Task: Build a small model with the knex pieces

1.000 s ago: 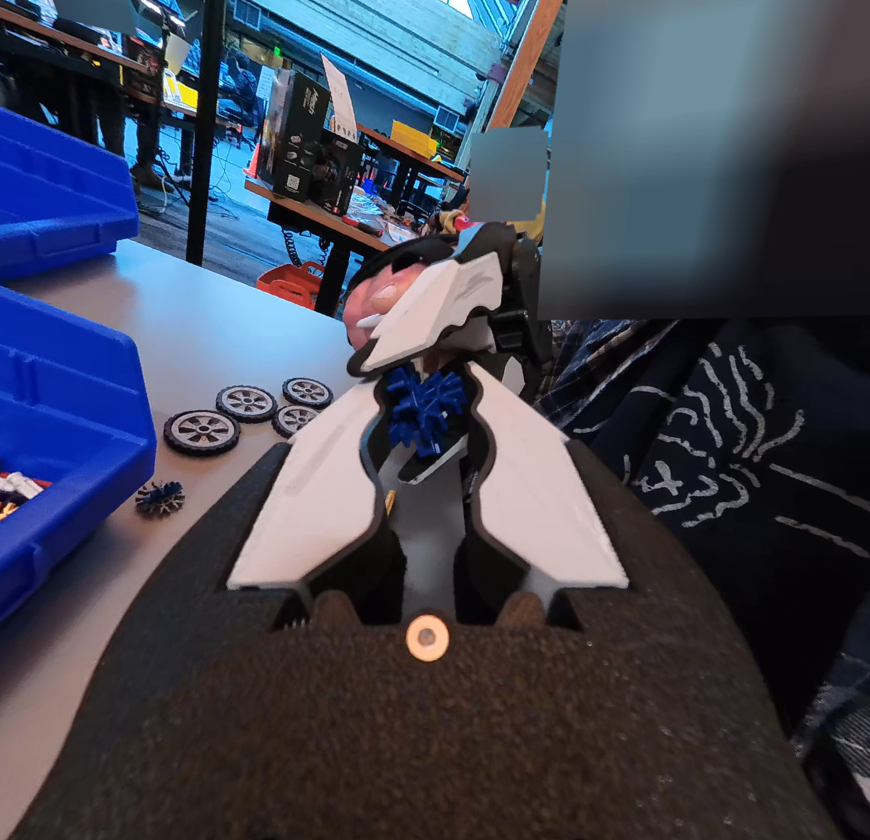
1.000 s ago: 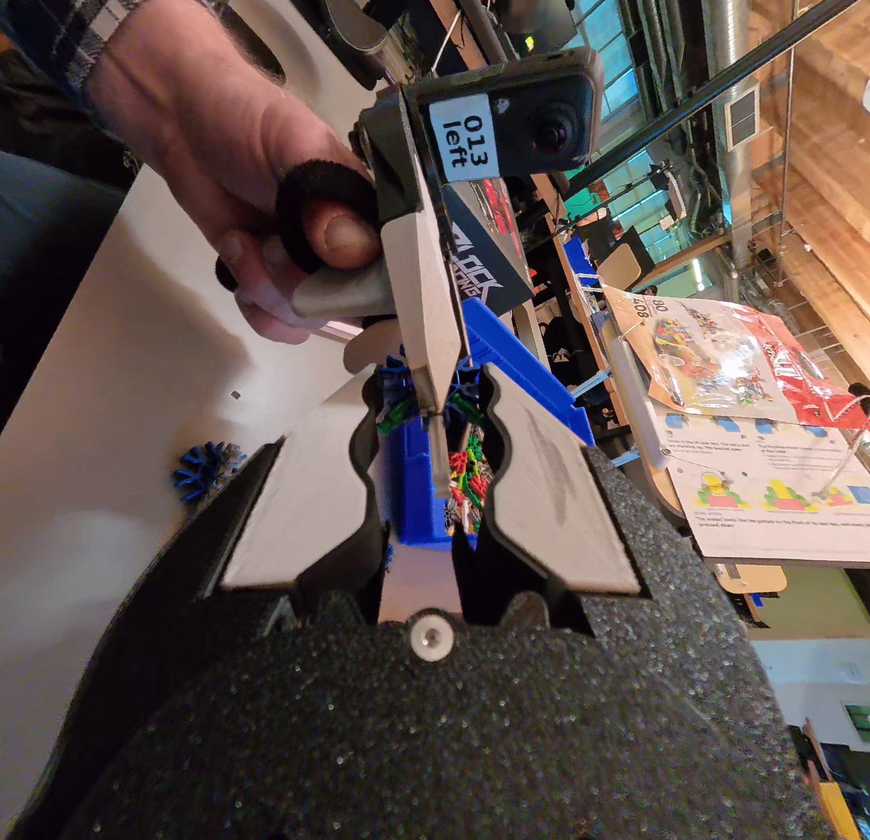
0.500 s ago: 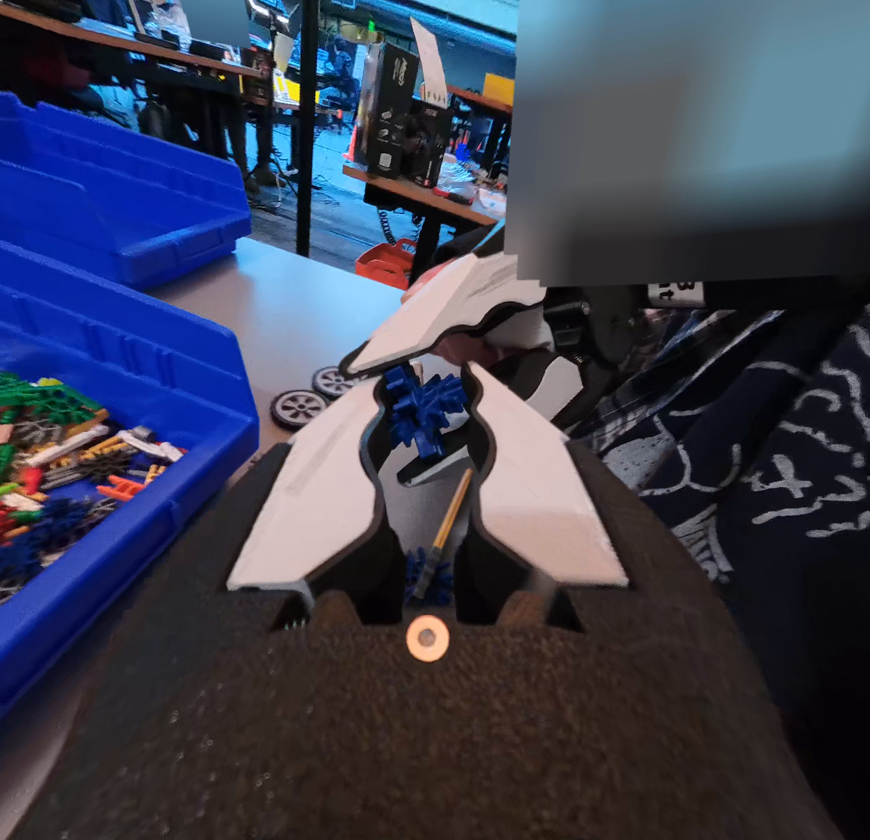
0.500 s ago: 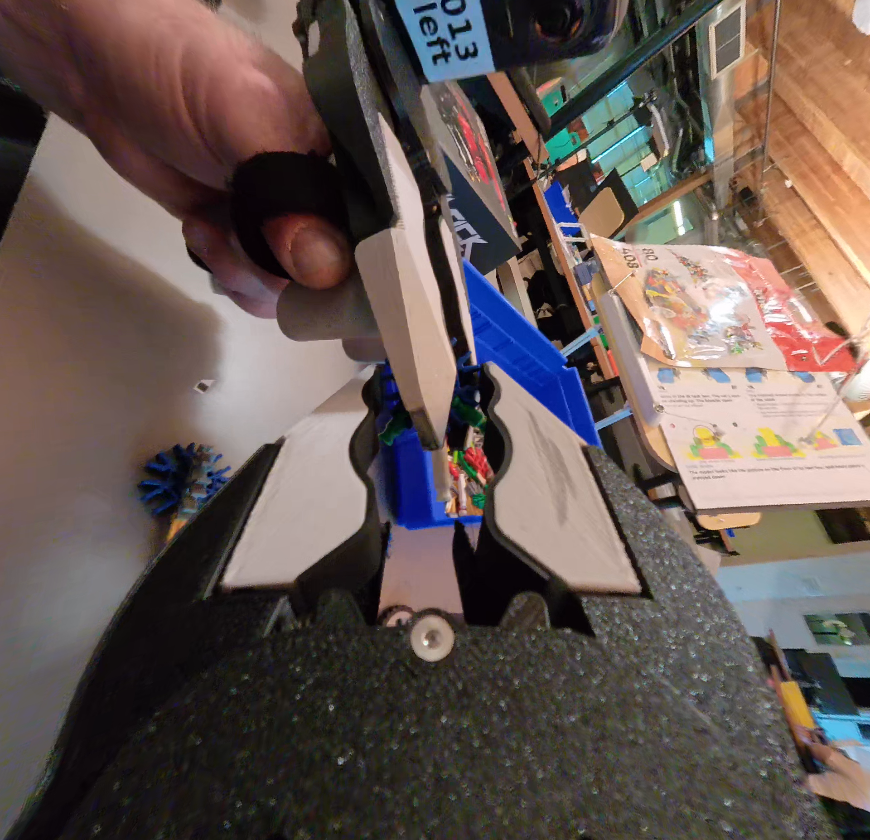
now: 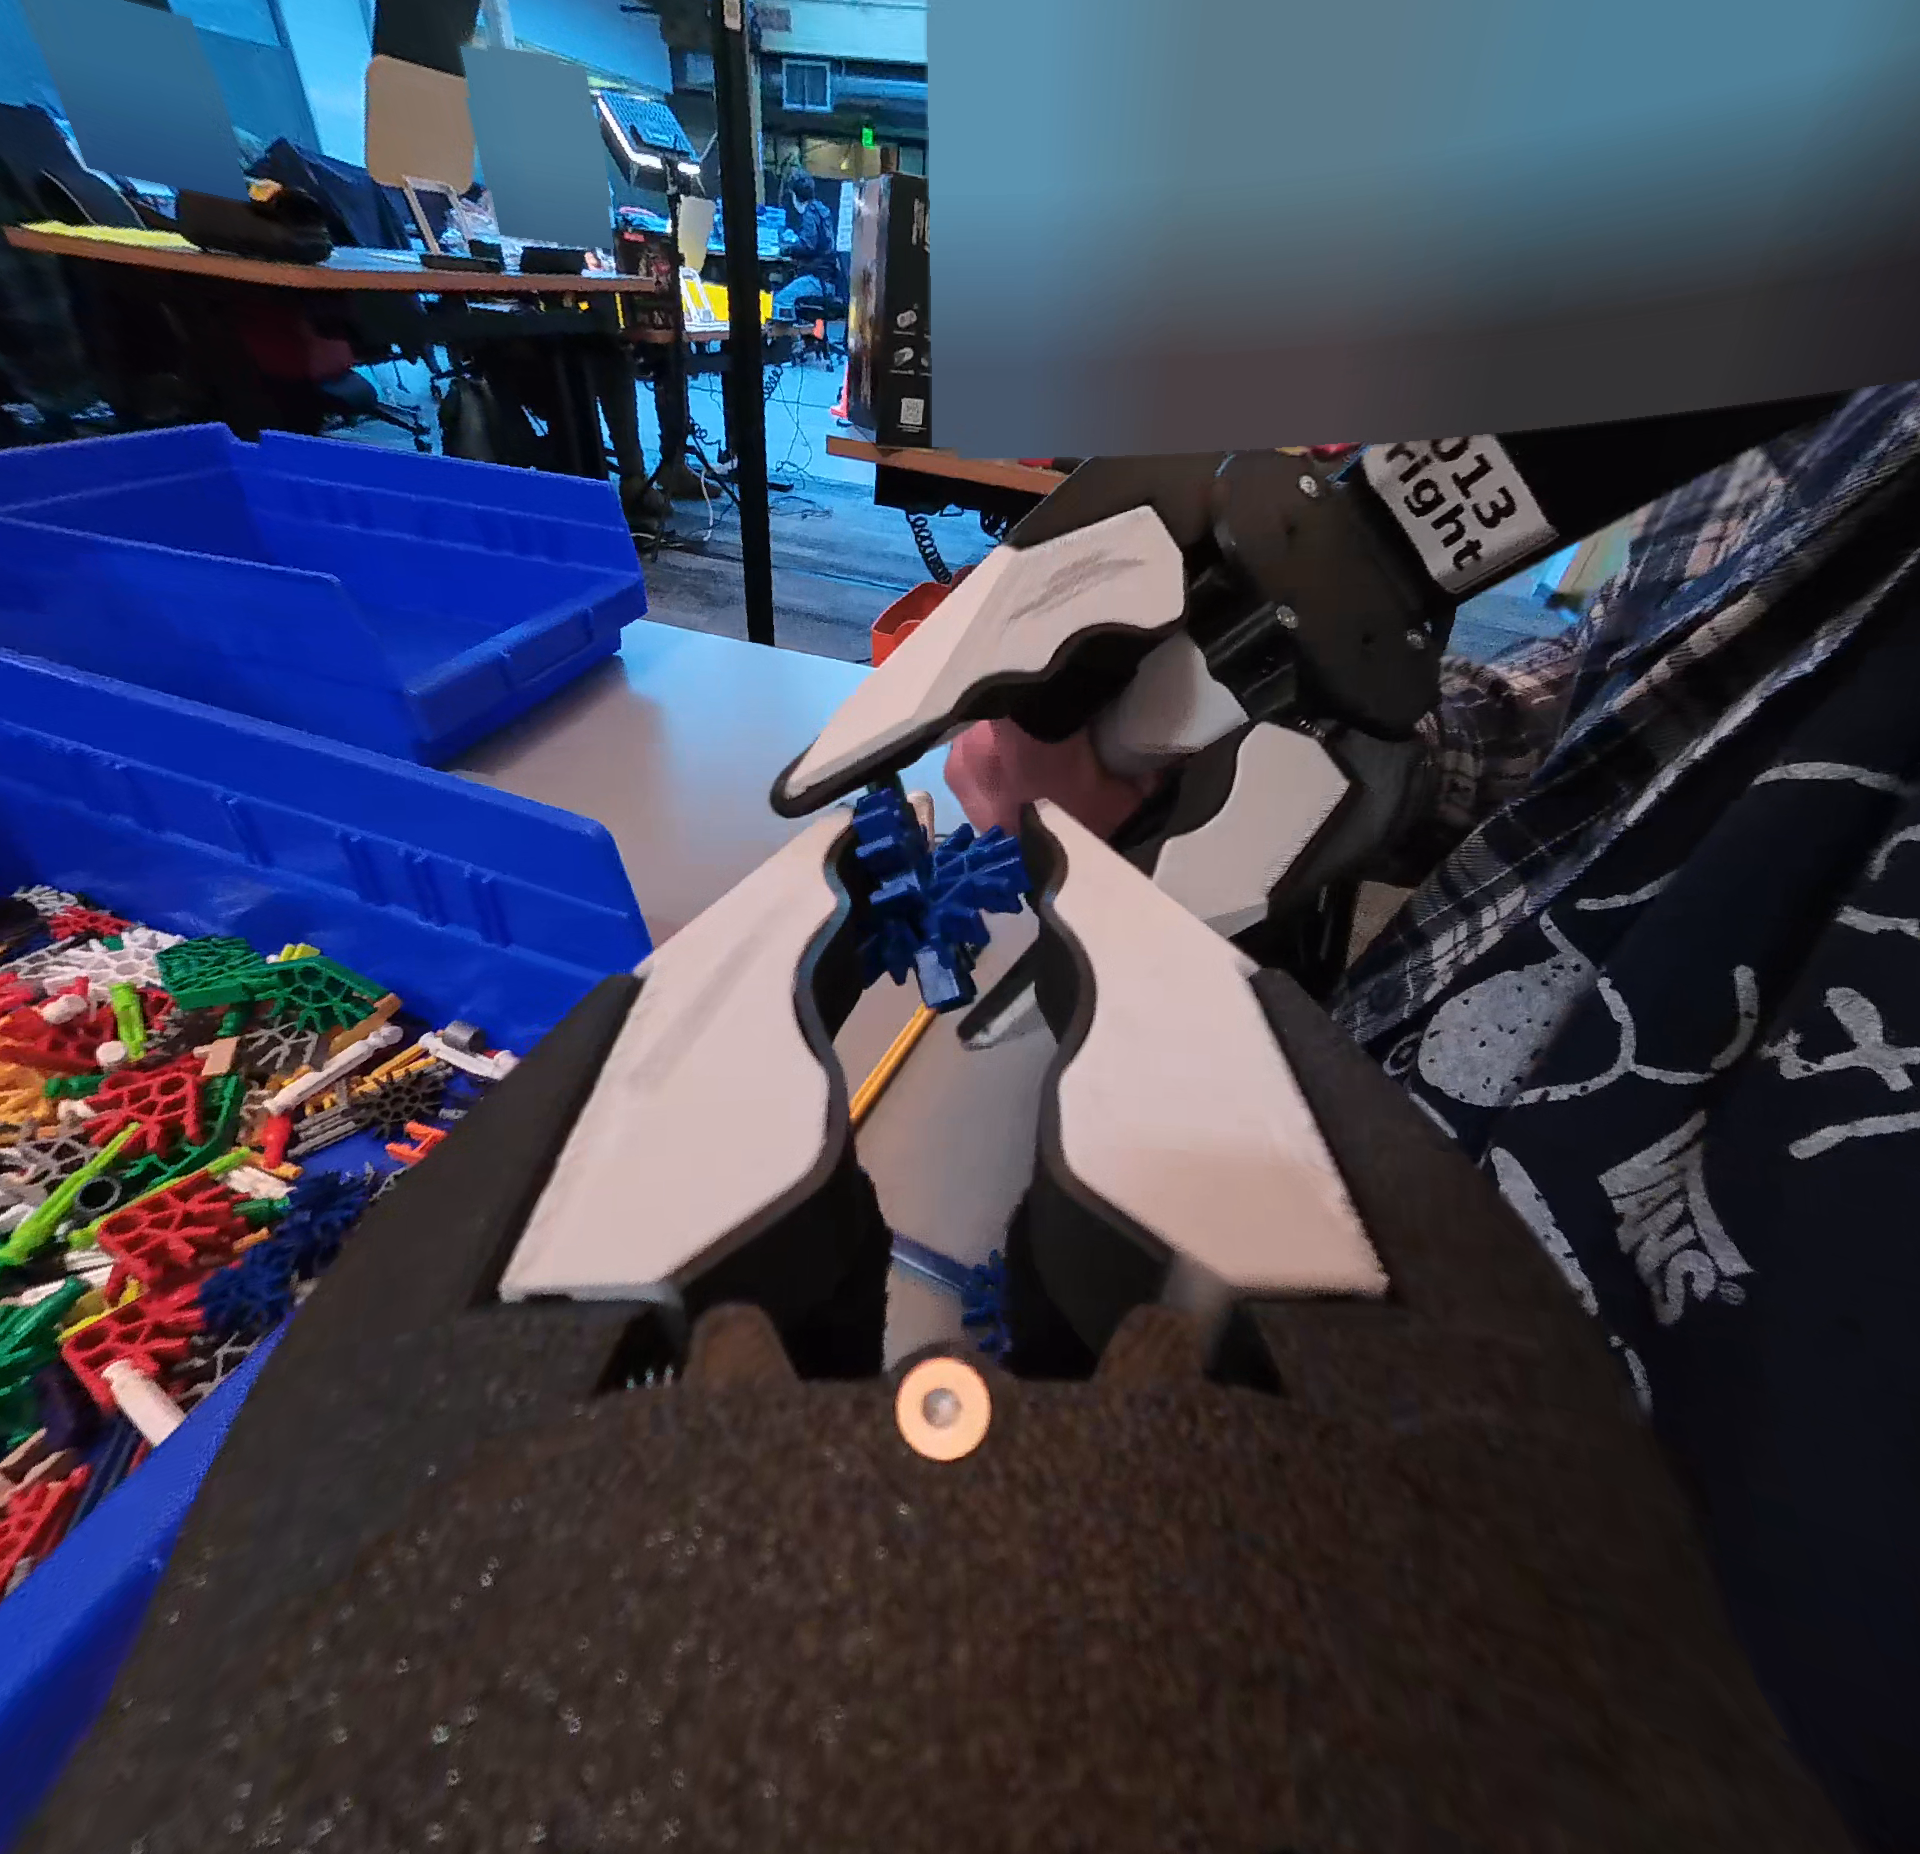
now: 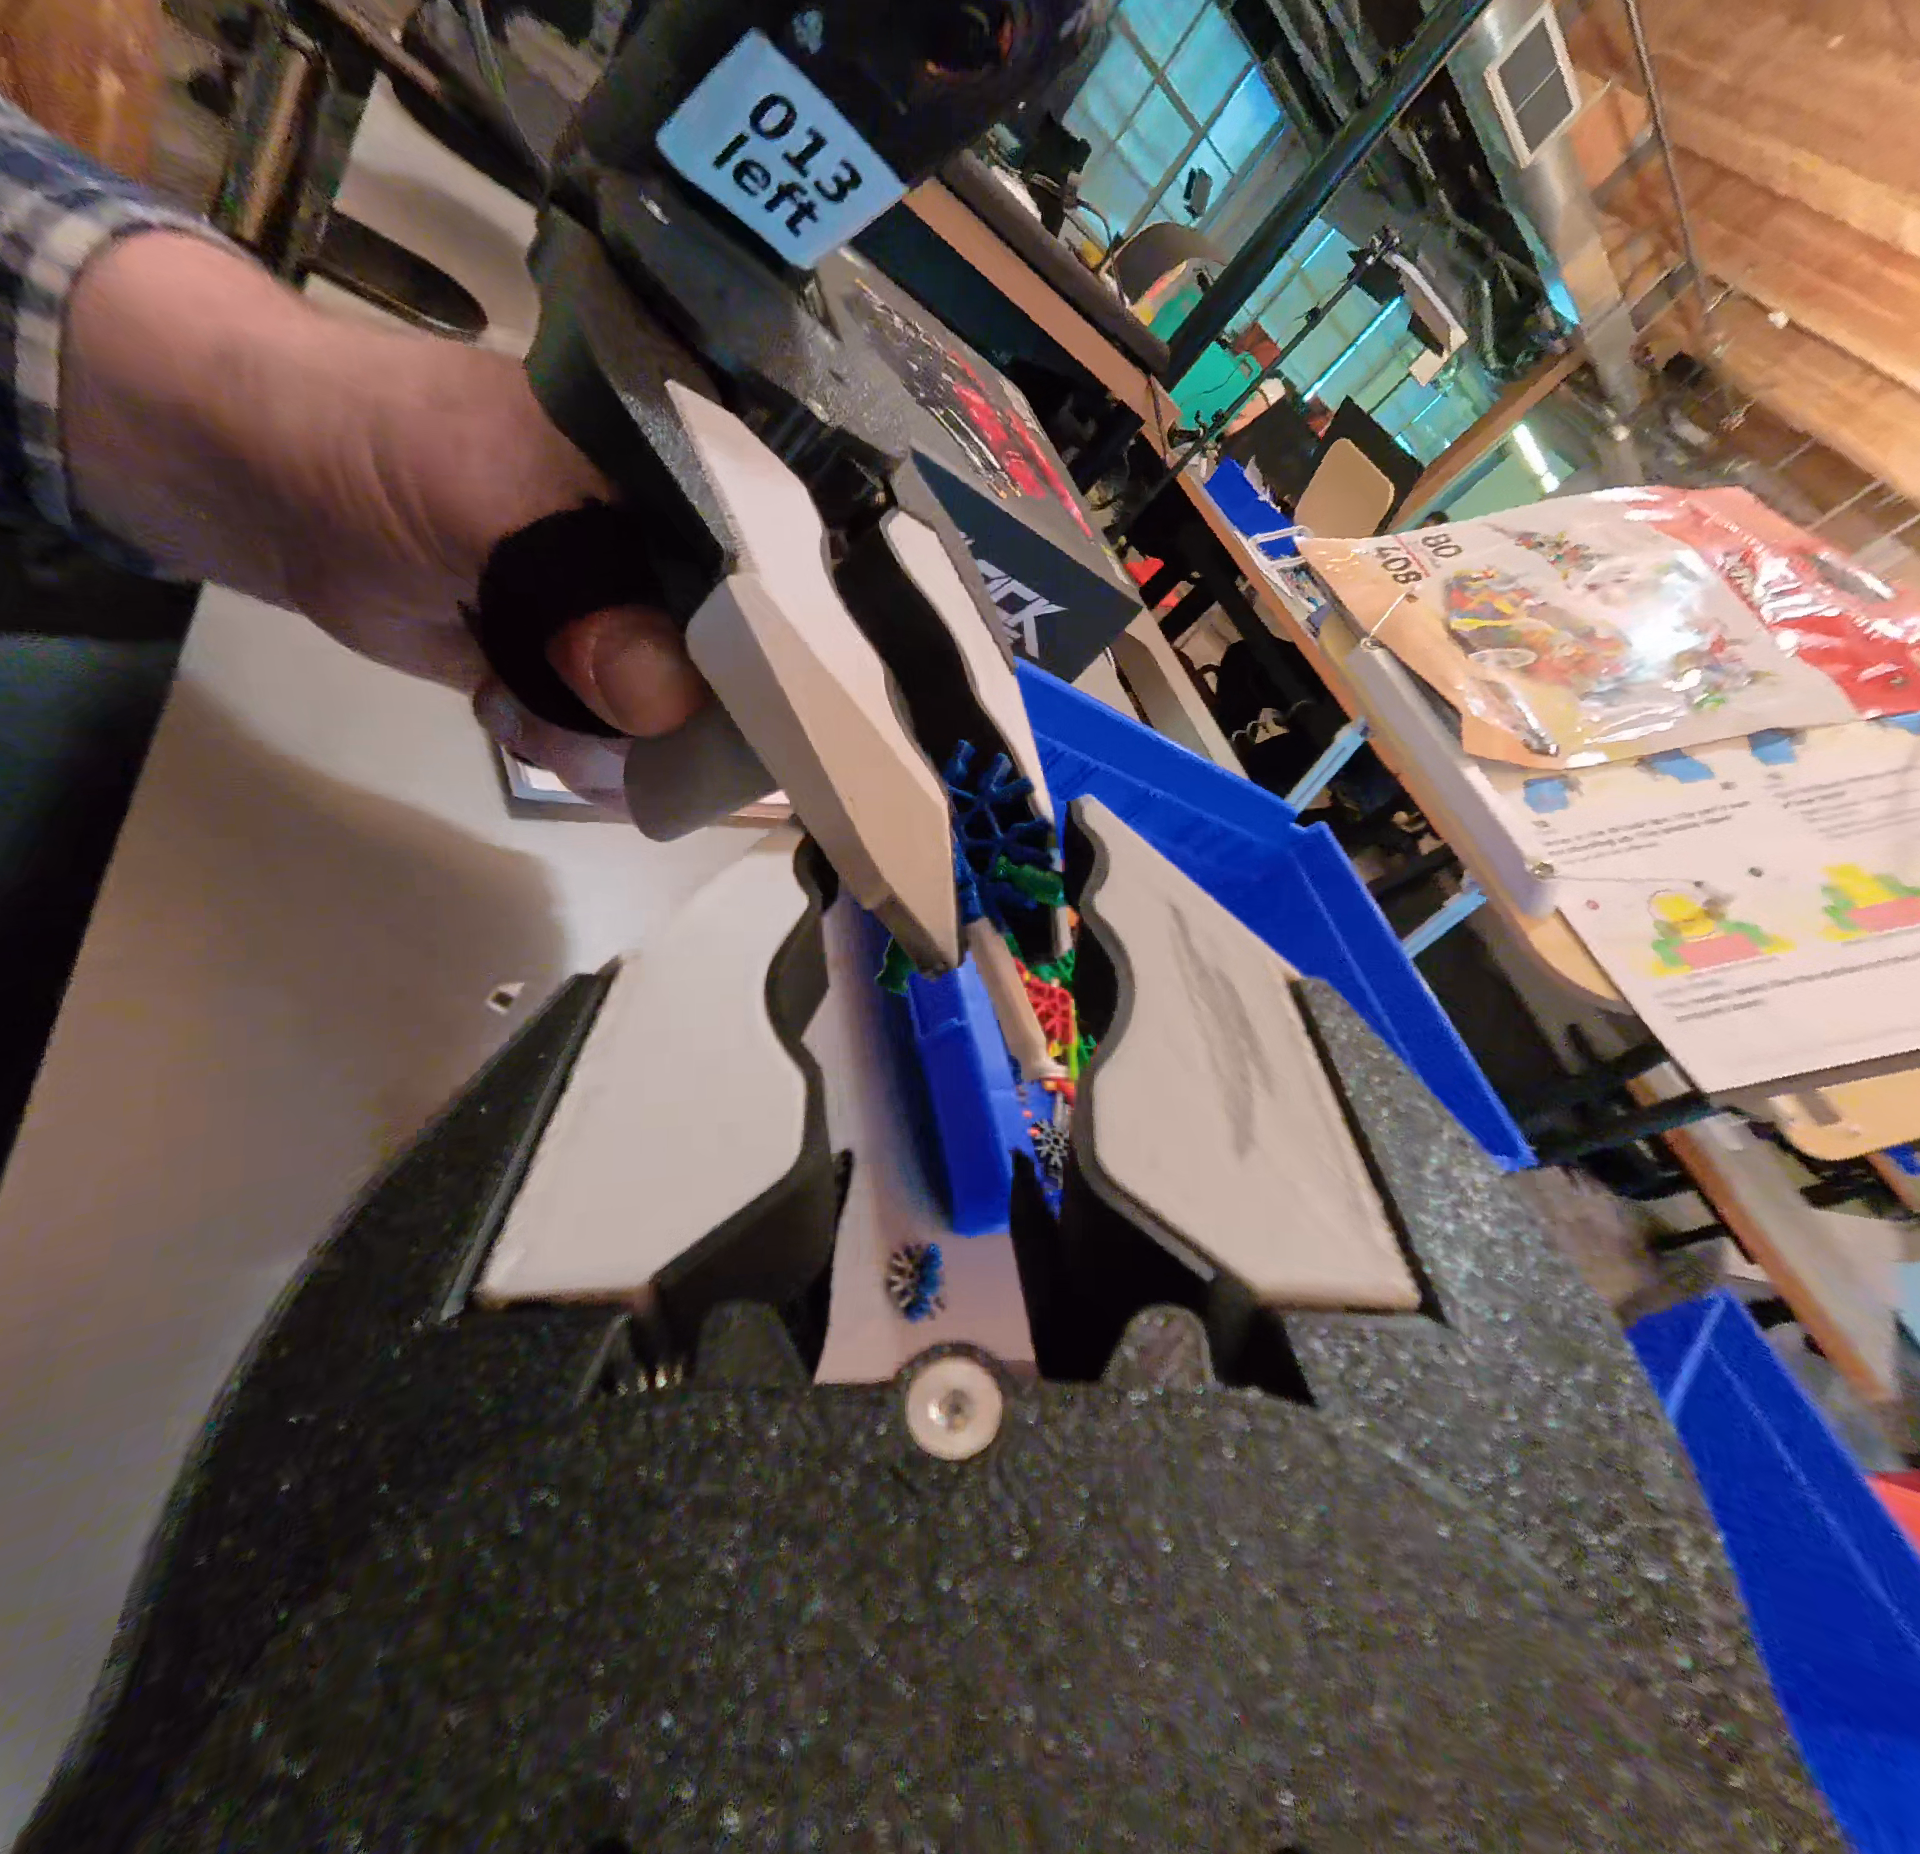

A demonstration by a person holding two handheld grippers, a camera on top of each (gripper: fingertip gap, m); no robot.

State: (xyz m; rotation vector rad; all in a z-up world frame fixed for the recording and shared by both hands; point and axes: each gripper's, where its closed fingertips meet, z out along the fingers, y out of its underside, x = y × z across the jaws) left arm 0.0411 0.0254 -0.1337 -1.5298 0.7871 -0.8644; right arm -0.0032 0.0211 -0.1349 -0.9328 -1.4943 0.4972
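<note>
My left gripper (image 5: 930, 848) is shut on a blue snowflake-shaped connector (image 5: 925, 911). A thin yellow rod (image 5: 894, 1066) slants down from the connector. In the right wrist view the left gripper (image 6: 987, 869) shows close up, held by a person's hand (image 6: 312, 485), with the connector (image 6: 992, 828) and the rod (image 6: 1013, 1004) in its tips. My right gripper (image 6: 951, 848) is open, its fingers either side of the left gripper's tips and the rod. In the left wrist view the right gripper (image 5: 883, 911) has one finger above the connector and one below it.
A blue bin (image 5: 312, 869) full of coloured building pieces (image 5: 156, 1108) stands at the left, a second blue bin (image 5: 416, 599) behind it. A small blue connector (image 6: 914, 1279) lies on the grey table (image 5: 675, 744). An instruction sheet and parts bag (image 6: 1662, 817) stand at the right. Only a small space, under 4 cm, lies between the two pairs of fingers.
Both grippers have swung together toward the blue bins, so the wheels on the table have left the view. The left gripper still holds the connector. The rod now shows below it.
</note>
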